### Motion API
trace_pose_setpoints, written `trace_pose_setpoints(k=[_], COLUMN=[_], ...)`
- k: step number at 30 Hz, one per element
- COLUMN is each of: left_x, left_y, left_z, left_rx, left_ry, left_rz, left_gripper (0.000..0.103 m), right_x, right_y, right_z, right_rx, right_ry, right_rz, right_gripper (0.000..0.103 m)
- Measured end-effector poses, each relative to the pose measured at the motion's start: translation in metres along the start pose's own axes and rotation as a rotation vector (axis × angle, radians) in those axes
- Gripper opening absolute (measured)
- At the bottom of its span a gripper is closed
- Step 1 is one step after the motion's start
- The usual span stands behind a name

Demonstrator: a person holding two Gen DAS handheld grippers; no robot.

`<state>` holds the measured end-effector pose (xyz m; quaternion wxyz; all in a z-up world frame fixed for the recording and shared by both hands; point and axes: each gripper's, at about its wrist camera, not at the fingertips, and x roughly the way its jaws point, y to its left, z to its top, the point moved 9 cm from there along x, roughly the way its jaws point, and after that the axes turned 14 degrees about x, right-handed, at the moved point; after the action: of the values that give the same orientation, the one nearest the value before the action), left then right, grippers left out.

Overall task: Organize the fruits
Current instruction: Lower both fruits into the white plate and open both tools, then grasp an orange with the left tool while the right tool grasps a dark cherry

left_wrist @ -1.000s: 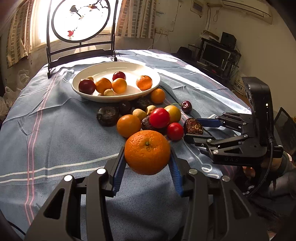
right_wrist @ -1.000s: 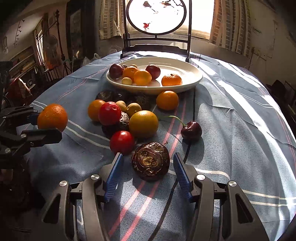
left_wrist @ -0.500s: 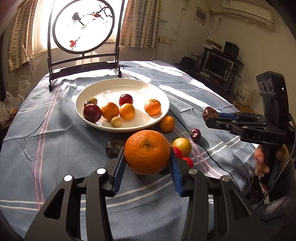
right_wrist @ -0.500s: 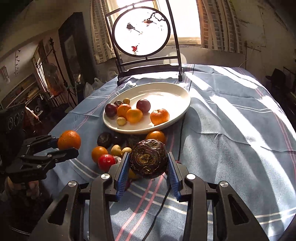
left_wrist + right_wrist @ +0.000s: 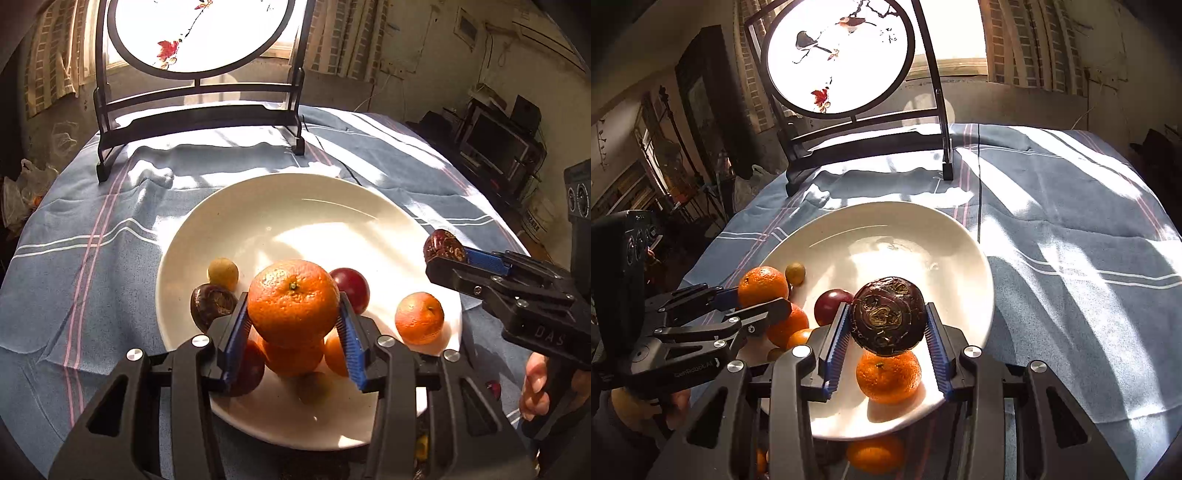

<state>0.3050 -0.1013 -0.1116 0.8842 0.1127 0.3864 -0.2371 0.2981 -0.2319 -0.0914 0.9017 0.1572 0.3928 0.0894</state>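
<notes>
- Two fruits mid-carry, both over the white plate [image 5: 258,206], neither set down yet.
- Left gripper [image 5: 293,328]: jaws partway closed, blue pads clamped on a big orange [image 5: 293,302], hanging above fruit already piled at the plate's near-left part.
- Right gripper [image 5: 886,332]: same partial width, pads pinching a dark wrinkled fruit [image 5: 888,315], prob. passion fruit, held above a small orange [image 5: 888,376] in the plate.
- Step, as I judge: transport → placing.
- Next: lower each fruit to a bare spot of the plate, not onto other fruit (would roll), then release; keep the grippers apart, they're close.
- More fruit left on the blue tablecloth [image 5: 1071,258] near the plate's near rim.
- Writing: "DAS" on right gripper body seen from left cam; "GenRobot.AI" on left gripper seen from right cam; small characters on the round painted screen [image 5: 838,59], unreadable.
</notes>
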Motion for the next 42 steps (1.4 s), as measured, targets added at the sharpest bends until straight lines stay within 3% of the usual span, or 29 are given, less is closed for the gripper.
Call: trace_pose_setpoints(k=[2,4,5,8,13,17,21,22,25,26,36,42], left_x=[-0.007,-0.024,-0.034,-0.058,-0.090,-0.097,-0.101,-0.100,-0.085,-0.079,-0.053,-0.060], left_y=[0.003,0.005,0.005,-0.005,-0.038,-0.058,-0.074,-0.076,-0.082,-0.082,-0.083,-0.083], left_z=[0.001,0.001,0.001,-0.008,-0.054,-0.097,-0.119,-0.121,-0.127,-0.129,-0.114,-0.113], left_rx=[-0.023,-0.029,-0.029,-0.011,0.099,0.167,0.191,0.209,0.233,0.230,0.224,0.216], left_ry=[-0.018,-0.063,-0.087,-0.109,-0.088,-0.051,-0.038,-0.038,0.014,0.036,0.078,0.043], left_rz=[-0.017,0.007,0.017,0.005,-0.010,-0.011,-0.034,-0.017,-0.009,-0.016,-0.034,-0.030], left_gripper=[0.053,0.074,0.078,0.078,0.078,0.078,0.077,0.075,0.045,0.041,0.040,0.038], right_x=[-0.008,-0.019,-0.025,-0.048,-0.085,-0.106,-0.115,-0.117,-0.121,-0.123,-0.117,-0.104], right_y=[0.002,0.003,0.003,0.000,-0.011,-0.025,-0.033,-0.034,-0.036,-0.038,-0.053,-0.048], right_z=[0.001,-0.001,-0.002,-0.013,-0.048,-0.083,-0.113,-0.117,-0.125,-0.126,-0.132,-0.140], right_rx=[-0.006,-0.021,-0.027,-0.020,-0.006,0.017,0.042,0.039,0.022,0.022,0.021,-0.054], right_ry=[-0.029,-0.049,-0.059,-0.069,-0.081,-0.078,-0.055,-0.057,-0.068,-0.070,-0.034,0.006], right_rz=[0.002,0.002,0.001,0.019,0.044,0.060,0.078,0.073,0.054,0.054,0.026,-0.047], right_gripper=[0.053,0.053,0.053,0.053,0.056,0.058,0.058,0.058,0.058,0.058,0.058,0.058])
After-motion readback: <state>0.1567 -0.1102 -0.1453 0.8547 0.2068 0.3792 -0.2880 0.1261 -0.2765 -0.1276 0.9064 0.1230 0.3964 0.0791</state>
